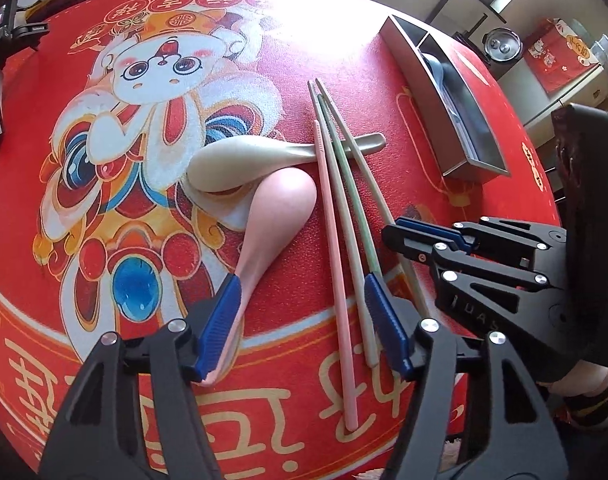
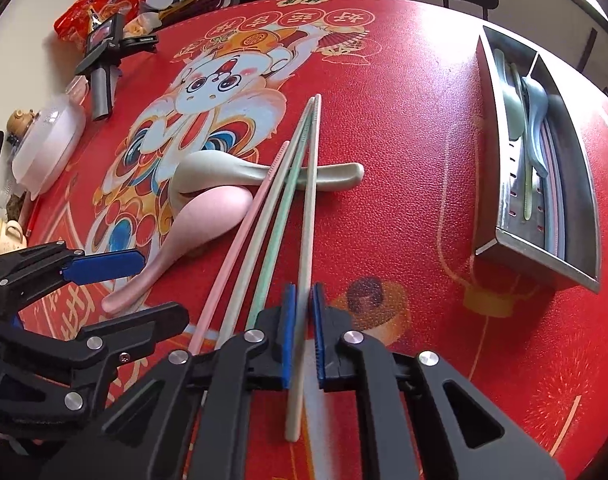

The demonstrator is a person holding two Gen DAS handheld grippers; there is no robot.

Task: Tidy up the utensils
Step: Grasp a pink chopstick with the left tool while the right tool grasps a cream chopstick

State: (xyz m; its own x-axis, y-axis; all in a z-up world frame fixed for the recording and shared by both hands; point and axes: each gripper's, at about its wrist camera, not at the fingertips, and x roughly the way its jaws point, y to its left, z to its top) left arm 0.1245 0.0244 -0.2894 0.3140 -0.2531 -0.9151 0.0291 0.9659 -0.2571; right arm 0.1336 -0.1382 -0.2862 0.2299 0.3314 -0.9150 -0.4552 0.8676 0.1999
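Jaws: right gripper (image 2: 301, 334) clamped on one beige chopstick (image 2: 308, 216), left gripper (image 1: 301, 322) apart over others, so lifting could drag neighbours.

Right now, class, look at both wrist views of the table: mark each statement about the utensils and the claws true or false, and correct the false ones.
1. The right claw is shut on a beige chopstick. True.
2. The pink spoon lies inside the metal utensil tray. False: it lies on the red mat, its handle beside one left claw finger.
3. The chopsticks cross over the beige spoon handle. True.
4. The metal tray is empty. False: it already holds spoons and chopsticks.
5. The left claw is fully shut. False: its fingers stand apart.
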